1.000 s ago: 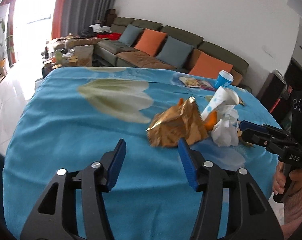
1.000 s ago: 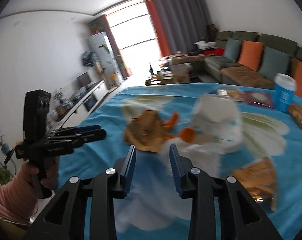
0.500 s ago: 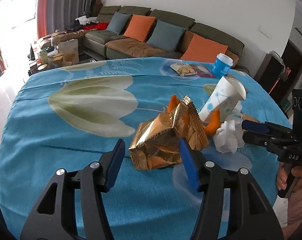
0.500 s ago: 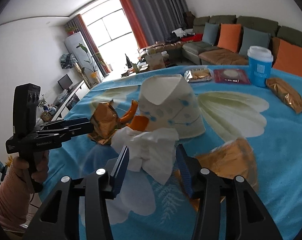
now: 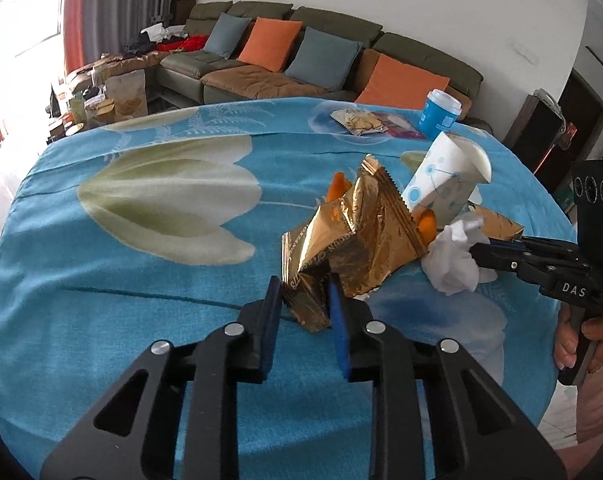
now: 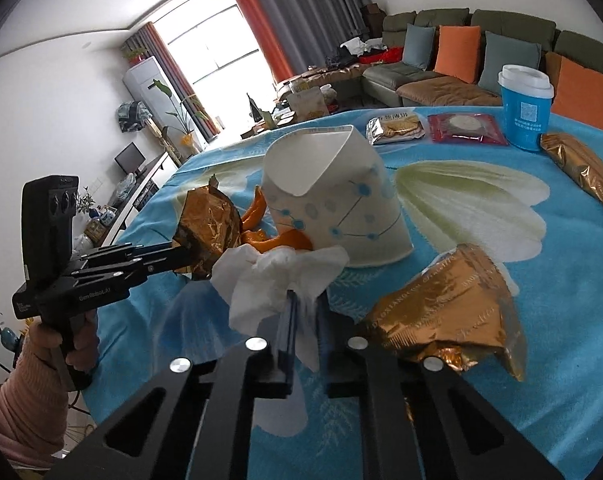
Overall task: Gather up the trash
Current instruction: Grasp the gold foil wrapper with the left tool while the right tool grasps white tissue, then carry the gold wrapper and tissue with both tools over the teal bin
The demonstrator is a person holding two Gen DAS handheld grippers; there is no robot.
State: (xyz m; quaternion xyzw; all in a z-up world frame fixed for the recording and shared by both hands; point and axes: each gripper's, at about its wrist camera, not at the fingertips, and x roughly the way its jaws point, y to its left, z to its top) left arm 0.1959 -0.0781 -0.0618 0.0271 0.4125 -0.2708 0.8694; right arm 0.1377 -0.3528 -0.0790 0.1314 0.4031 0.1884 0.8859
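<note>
A trash pile lies on the blue tablecloth (image 5: 101,300). My left gripper (image 5: 303,296) is shut on a crumpled gold foil wrapper (image 5: 353,236), which also shows in the right wrist view (image 6: 207,226). My right gripper (image 6: 305,304) is shut on a white crumpled tissue (image 6: 269,284), seen from the left wrist too (image 5: 453,260). A squashed white paper cup with blue dots (image 6: 333,204) and orange peel (image 6: 277,240) lie just behind the tissue. A second gold wrapper (image 6: 449,316) lies to the right of my right gripper.
At the far side of the table stand a blue lidded cup (image 6: 525,108), a biscuit packet (image 6: 397,126), a red packet (image 6: 465,128) and another gold packet (image 6: 581,168). A sofa with cushions (image 5: 301,60) is behind the table.
My left gripper moved forward and closed on the gold wrapper. My right gripper moved forward and closed on the tissue.
</note>
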